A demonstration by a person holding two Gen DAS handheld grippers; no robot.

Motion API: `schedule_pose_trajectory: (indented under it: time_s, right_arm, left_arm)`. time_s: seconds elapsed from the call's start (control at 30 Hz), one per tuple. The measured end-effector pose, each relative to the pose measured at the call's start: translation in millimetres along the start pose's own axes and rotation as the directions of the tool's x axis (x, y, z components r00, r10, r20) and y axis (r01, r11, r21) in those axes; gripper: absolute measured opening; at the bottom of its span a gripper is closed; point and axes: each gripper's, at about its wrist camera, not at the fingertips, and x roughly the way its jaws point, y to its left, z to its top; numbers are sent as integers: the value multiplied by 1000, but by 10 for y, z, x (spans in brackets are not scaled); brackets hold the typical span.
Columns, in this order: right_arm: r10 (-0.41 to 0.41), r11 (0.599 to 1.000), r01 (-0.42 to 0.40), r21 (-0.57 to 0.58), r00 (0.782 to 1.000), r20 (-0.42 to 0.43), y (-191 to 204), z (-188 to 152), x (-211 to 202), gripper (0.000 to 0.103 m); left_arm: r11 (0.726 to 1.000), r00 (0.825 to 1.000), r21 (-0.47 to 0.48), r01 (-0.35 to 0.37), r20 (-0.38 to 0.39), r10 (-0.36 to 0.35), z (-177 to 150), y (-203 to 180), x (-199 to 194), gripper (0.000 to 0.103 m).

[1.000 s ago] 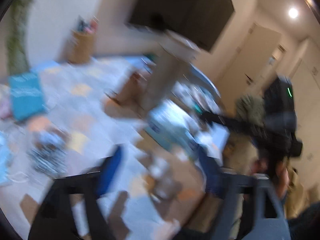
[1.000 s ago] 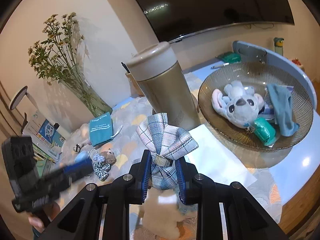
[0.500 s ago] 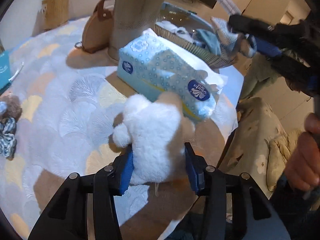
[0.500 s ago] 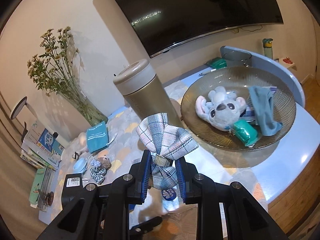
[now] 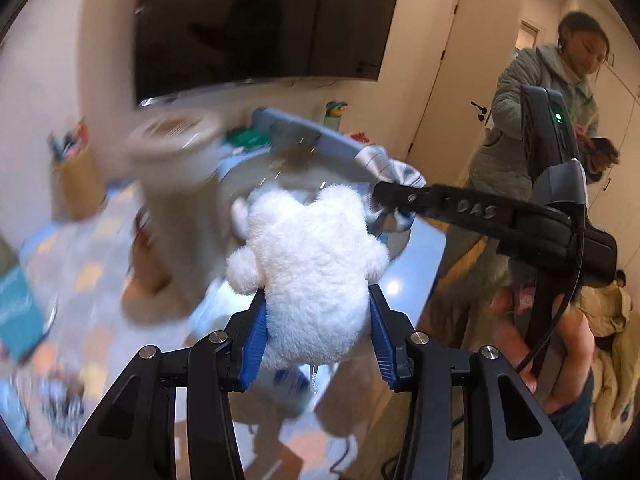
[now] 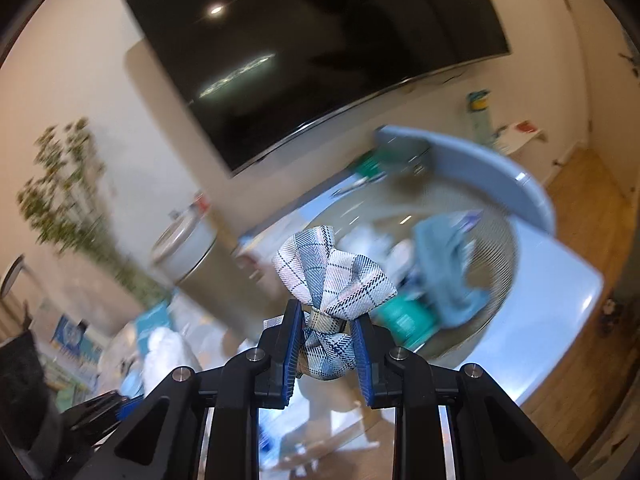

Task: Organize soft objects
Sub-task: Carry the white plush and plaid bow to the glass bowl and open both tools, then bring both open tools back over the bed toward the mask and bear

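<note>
Two soft items in transit toward the ribbed bowl (image 6: 496,264), one per gripper.

Left gripper (image 5: 318,334): jaws moderately parted, clenched on the white plush toy (image 5: 312,276), carried above the table beside the tall cup (image 5: 180,208). Right gripper (image 6: 325,346): jaws narrow, clamped on the knot of the plaid fabric bow (image 6: 334,280). Advised handling: carry each clear over the rim, keep the tools apart, release low among the bowl's contents.

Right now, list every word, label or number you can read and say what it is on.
"DAS": raised letters on the right gripper's black finger, seen from the left wrist.
Teal booklet: pale print, too blurred to read.
Books at the left of the right wrist view: blurred, unreadable.
Bottle by the wall: label too blurred to read.
Nothing else legible.
</note>
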Motion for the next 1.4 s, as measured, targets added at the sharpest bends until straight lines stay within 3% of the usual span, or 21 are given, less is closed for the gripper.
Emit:
schedule_pose_trajectory:
  time_s: [0.1,0.23,0.3,0.33,0.37,0.5,0.63,0.77,0.9,1.03,1.1,1.27,1.33,1.4]
  right_arm:
    - [-59,998,59,-5,998,9,-125,246,69,24]
    - [-119,993,119,12,992,28,-317,575,221,25]
    - [-99,994,99,45,995,13,-459,717,353,37]
    - [-86,994,85,68,996,4,-537,770,421,60]
    - [-75,994,75,85,997,-1,-582,798,462,74]
    - [-39,990,40,132,999,-11,-697,765,446,75]
    - [-30,997,30,78,1000,7,-520,606,236,75]
    - [-32,999,33,-11,999,32,-220,407,45,75]
    - [-12,992,16,-122,999,33,211,61,-70,75]
    - [54,964,-48,-260,998,15,753,-358,-142,75]
    - [91,940,-85,-331,996,4,1065,-546,-162,75]
    - [181,873,-180,-452,983,-41,1731,-871,-81,75]
    - [202,848,-204,-489,978,-58,2016,-1007,4,75]
    - [233,832,-237,-502,970,-73,2231,-1123,91,76]
  left_arm:
    - [1000,1000,5,1,8,-1,276,-149,292,44]
    - [993,992,60,-105,70,101,535,-359,617,50]
    - [988,989,82,-130,76,124,604,-415,742,62]
    - [986,988,89,-141,73,135,627,-447,803,68]
    - [985,987,88,-150,78,144,632,-464,827,76]
    - [989,992,99,-111,69,104,577,-508,800,77]
    - [991,994,105,-78,88,68,442,-527,575,77]
    - [985,988,136,-107,128,90,233,-476,147,77]
    - [976,972,122,-178,179,155,-42,-220,-418,77]
    - [967,948,36,-254,208,241,-296,178,-931,77]
    - [952,928,-16,-306,220,302,-443,418,-1197,77]
    - [859,836,-166,-484,203,510,-837,1064,-1675,77]
    - [807,791,-223,-547,178,585,-976,1303,-1783,77]
    - [778,768,-253,-576,159,620,-1108,1496,-1826,80]
